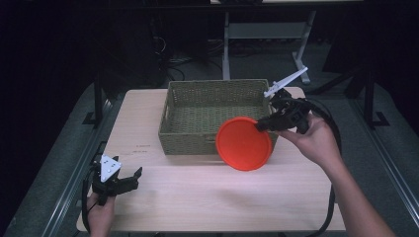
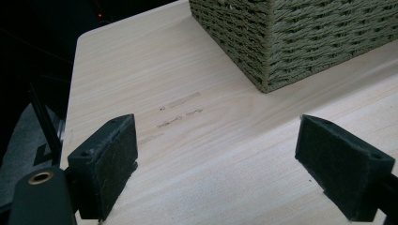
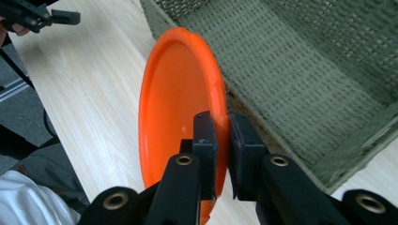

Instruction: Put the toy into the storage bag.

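An orange plate [image 1: 243, 143] hangs tilted on edge in front of the woven basket's [image 1: 190, 143] front right corner. My right gripper [image 1: 261, 125] is shut on the plate's rim at its upper right. In the right gripper view the two jaws pinch the plate's [image 3: 176, 108] rim at the right gripper [image 3: 222, 140], with the basket [image 3: 300, 70] just beyond. My left gripper [image 1: 132, 177] rests near the table's front left corner. Its jaws stand wide open over bare wood at the left gripper [image 2: 216, 164], and the basket's corner [image 2: 291, 42] lies ahead of it.
The light wooden table [image 1: 197, 192] stretches between the two hands. A metal desk frame [image 1: 262, 34] stands on the floor behind the table. A black cable [image 1: 333, 133] loops from the right gripper past the table's right edge.
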### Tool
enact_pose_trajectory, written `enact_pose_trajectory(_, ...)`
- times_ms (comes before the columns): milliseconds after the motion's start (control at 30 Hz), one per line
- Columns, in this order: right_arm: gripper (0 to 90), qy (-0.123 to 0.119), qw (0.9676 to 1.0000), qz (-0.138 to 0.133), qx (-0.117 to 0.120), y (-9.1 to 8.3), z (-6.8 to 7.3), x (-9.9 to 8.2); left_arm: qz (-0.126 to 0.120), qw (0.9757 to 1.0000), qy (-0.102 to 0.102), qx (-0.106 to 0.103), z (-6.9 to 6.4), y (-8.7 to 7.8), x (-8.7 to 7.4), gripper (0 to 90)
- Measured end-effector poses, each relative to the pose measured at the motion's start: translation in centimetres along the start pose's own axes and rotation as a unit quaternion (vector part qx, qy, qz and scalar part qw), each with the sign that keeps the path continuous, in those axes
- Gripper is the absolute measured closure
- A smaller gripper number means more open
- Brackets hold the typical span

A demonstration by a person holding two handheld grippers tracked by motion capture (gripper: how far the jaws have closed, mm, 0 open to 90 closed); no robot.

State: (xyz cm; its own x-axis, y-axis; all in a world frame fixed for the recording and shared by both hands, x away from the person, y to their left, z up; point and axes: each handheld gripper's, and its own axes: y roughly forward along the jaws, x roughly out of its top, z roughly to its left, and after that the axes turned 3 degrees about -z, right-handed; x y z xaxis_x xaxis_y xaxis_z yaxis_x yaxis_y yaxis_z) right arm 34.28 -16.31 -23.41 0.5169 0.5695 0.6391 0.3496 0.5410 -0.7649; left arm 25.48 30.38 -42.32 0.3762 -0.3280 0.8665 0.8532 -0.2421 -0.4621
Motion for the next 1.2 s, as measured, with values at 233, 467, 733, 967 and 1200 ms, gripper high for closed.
enact_pose_trajectory(233,82.1,-0.009,0.9998,0.009,-0.016,-1.0,-0.2,2.2,0.001,1.0000,-0.002,0.001,0.0,0.0,0.0,12.8)
enact_pose_trajectory(467,82.1,-0.010,0.9994,0.016,-0.028,-1.4,-0.8,4.4,0.000,1.0000,-0.003,0.001,0.0,0.0,0.0,12.9)
enact_pose_trajectory(733,82.0,0.000,0.9989,0.025,-0.038,-1.1,-2.1,6.7,0.001,1.0000,0.000,0.000,0.2,-0.1,0.0,12.9)
enact_pose_trajectory(967,82.0,0.009,0.9987,0.025,-0.045,-0.5,-3.0,8.2,-0.002,1.0000,-0.006,0.002,0.2,-0.1,-0.1,12.9)
enact_pose_trajectory(1200,82.0,0.026,0.9982,0.019,-0.050,0.1,-4.2,9.4,-0.002,1.0000,-0.005,-0.001,0.2,0.0,0.0,12.9)
